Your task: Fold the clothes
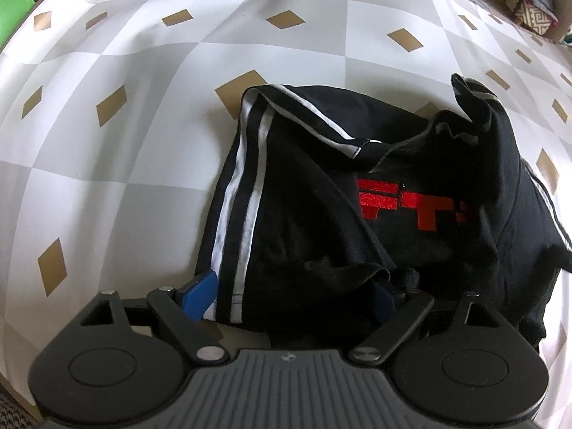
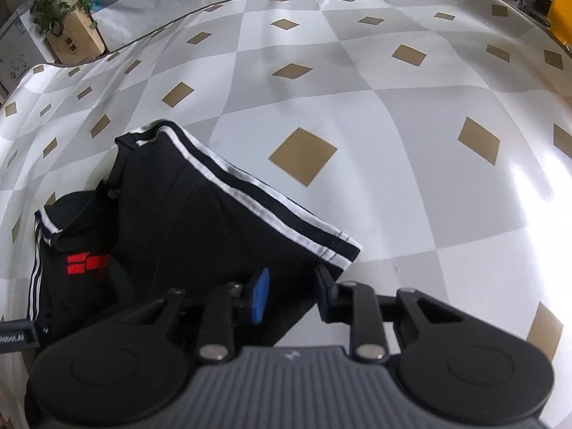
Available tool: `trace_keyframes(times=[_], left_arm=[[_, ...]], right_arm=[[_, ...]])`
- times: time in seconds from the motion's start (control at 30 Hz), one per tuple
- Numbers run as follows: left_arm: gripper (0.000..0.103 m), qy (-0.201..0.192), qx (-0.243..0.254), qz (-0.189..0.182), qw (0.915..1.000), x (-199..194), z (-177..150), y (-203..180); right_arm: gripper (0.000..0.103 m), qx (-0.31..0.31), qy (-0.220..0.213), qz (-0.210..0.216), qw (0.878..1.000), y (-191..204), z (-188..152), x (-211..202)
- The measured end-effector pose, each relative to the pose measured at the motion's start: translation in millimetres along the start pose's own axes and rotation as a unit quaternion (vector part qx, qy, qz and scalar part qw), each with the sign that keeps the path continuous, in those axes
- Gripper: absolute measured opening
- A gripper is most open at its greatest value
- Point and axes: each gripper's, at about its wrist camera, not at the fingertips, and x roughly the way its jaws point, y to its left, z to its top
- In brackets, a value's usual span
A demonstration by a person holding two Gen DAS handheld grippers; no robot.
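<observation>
A black top [image 1: 321,214] with white stripes and red letters is lying bunched up on a grey and white checked cloth [image 1: 125,143] with little gold diamonds; the left claw [image 1: 289,291] is sitting wide apart with the near edge of the top lying between its blue fingers [image 1: 200,291]. The right claw [image 2: 291,295] is sitting part way apart at the striped end of the top; I cannot tell if it is pinching it.

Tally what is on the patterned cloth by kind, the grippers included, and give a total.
Black garment with white stripes and red lettering: 1
Grippers, left gripper and right gripper: 2
Total: 3
</observation>
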Motion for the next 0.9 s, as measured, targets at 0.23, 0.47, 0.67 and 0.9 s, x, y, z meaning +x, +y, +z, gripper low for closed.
trace_keyframes(times=[0.23,0.47,0.67,0.9], left_arm=[[0.089,-0.003,0.0,0.018,0.9998,-3.2,-0.2,10.2],[0.09,0.001,0.003,0.052,0.9986,-0.3,-1.6,19.0],[0.097,0.001,0.007,0.068,0.9977,0.1,-2.7,20.6],[0.099,-0.009,-0.006,0.107,0.9942,-8.8,-0.7,25.7]], right_arm=[[0.025,0.005,-0.014,-0.035,0.999,-15.6,3.2,1.1],[0.028,0.042,-0.019,-0.046,0.998,-37.6,8.5,1.4],[0.056,0.081,-0.005,-0.1,0.992,-61.6,9.2,2.0],[0.056,0.114,-0.029,-0.077,0.99,-78.9,12.1,-12.9]])
